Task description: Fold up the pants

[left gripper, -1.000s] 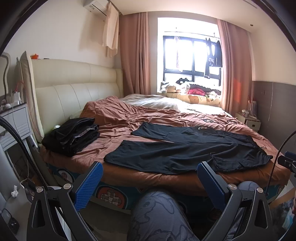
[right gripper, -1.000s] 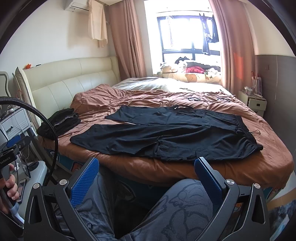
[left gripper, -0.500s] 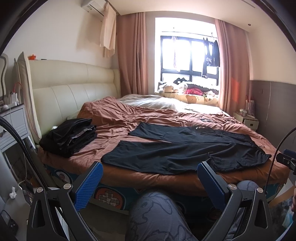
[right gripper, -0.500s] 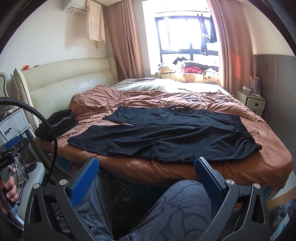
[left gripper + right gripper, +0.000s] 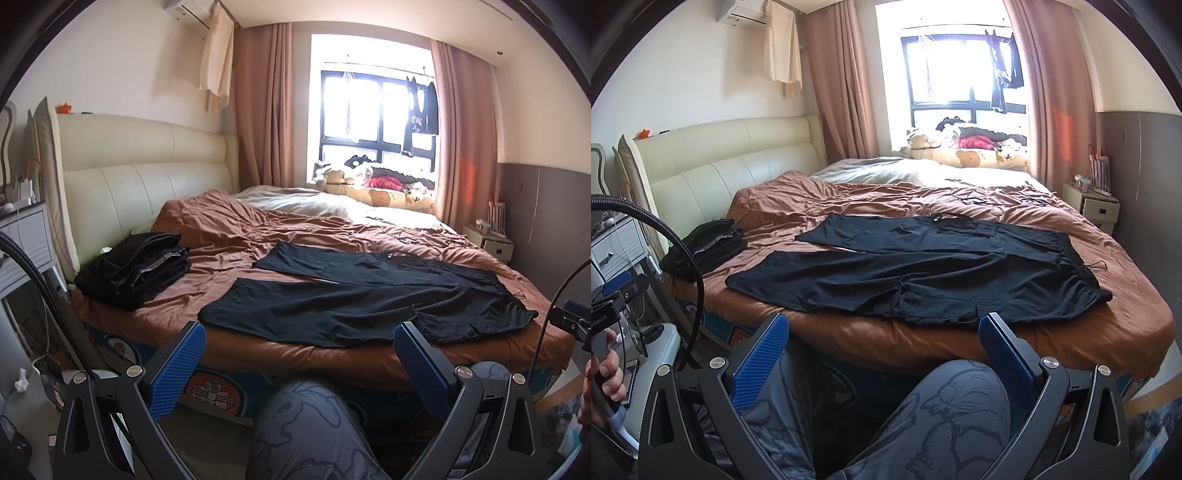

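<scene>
Holding both tools back off the bed edge, nothing gripped yet. Left gripper (image 5: 295, 354) has its blue fingers (image 5: 177, 365) spread wide and empty; right gripper (image 5: 882, 343) likewise, fingers (image 5: 759, 363) wide apart and holding nothing. Our knees (image 5: 960, 406) sit just under both, in patterned grey trousers.

Next out: the bed (image 5: 960, 339) with its brown cover. The black pants (image 5: 923, 273) lie flat across it near the front edge, waistband to our right with a drawstring (image 5: 1095, 264) trailing off it, and both legs running left, splayed apart at the hems. The near leg lies close to the bed's front edge, the far leg behind it.

Step in hand, as we judge it: first fold, leg onto leg. To do it well:
- right gripper takes the near corner of the waistband, left takes the near leg's hem (image 5: 218, 317)
- pinch the top layer plus the one under it, not the bed cover
- lift both ends together, carry them over to the far leg, match hem to hem and edges to waistband
- keep the cloth taut between us so no wrinkle gets trapped
- tuck the drawstring in before the next fold

Further left by the headboard (image 5: 129, 184) sits a stack of folded dark clothes (image 5: 136, 269), well apart from the pants; likely the drop spot.
</scene>
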A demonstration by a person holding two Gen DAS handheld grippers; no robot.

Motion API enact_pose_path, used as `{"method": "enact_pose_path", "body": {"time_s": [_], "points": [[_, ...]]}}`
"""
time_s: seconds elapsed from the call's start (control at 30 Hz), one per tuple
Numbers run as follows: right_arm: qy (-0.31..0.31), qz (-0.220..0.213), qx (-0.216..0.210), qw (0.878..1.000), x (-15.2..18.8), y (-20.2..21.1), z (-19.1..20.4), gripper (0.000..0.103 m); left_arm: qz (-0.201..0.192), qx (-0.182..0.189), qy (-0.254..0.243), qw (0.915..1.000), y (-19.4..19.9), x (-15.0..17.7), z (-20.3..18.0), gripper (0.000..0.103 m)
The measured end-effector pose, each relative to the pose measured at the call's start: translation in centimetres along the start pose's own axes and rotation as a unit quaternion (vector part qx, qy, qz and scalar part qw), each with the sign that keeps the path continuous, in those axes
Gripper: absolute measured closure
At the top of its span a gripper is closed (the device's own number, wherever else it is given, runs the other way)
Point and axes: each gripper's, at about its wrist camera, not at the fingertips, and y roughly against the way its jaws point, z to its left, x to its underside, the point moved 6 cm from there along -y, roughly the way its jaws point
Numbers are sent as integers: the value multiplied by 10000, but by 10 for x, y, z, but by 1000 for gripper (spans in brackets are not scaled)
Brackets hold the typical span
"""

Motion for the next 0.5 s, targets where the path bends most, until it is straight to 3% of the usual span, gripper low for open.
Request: {"method": "enact_pose_path", "body": {"time_s": [0.5], "points": [[-78, 166, 226, 9996, -9, -31, -26, 0, 407, 143, 55, 9991, -59, 1, 4, 0]]}}
